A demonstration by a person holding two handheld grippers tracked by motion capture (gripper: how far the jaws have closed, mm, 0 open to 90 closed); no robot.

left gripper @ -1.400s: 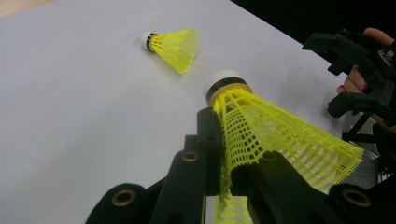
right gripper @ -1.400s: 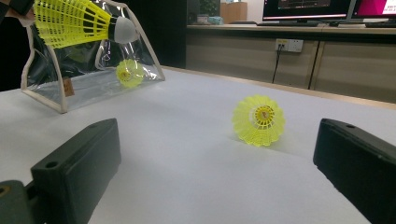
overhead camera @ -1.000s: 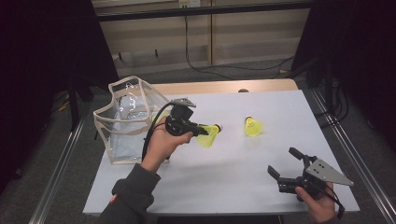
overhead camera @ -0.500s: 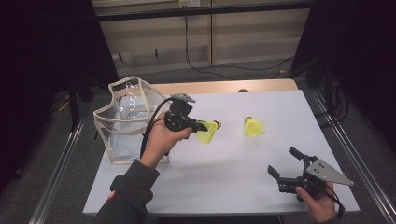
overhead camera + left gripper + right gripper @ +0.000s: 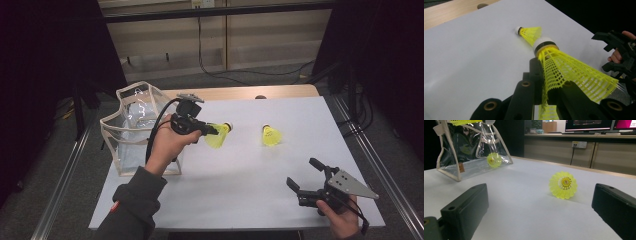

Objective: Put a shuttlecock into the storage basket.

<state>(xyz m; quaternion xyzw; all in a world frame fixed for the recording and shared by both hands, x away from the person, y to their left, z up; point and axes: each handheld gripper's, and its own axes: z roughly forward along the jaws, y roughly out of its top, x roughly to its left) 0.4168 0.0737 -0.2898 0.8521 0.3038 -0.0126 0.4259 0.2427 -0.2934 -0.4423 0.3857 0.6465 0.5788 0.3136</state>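
My left gripper [image 5: 212, 131] hangs over the table's middle, shut on the mesh skirt of a yellow shuttlecock [image 5: 218, 137], just right of the clear bag [image 5: 135, 131]. In the left gripper view the jaws pinch that skirt [image 5: 564, 72], with the white cork pointing away. A second yellow shuttlecock [image 5: 270, 135] [image 5: 530, 33] lies on the white table to the right. My right gripper [image 5: 303, 172] rests open near the front right corner with nothing between its jaws, facing that shuttlecock [image 5: 563, 185].
The clear bag [image 5: 471, 150] stands at the table's left edge with one yellow shuttlecock [image 5: 494, 160] inside. The white table top [image 5: 235, 190] ends in a wooden strip at the back. Metal rails run along both sides.
My left gripper has lifted the held shuttlecock slightly and drifted a little toward the bag. The right gripper has stayed still.
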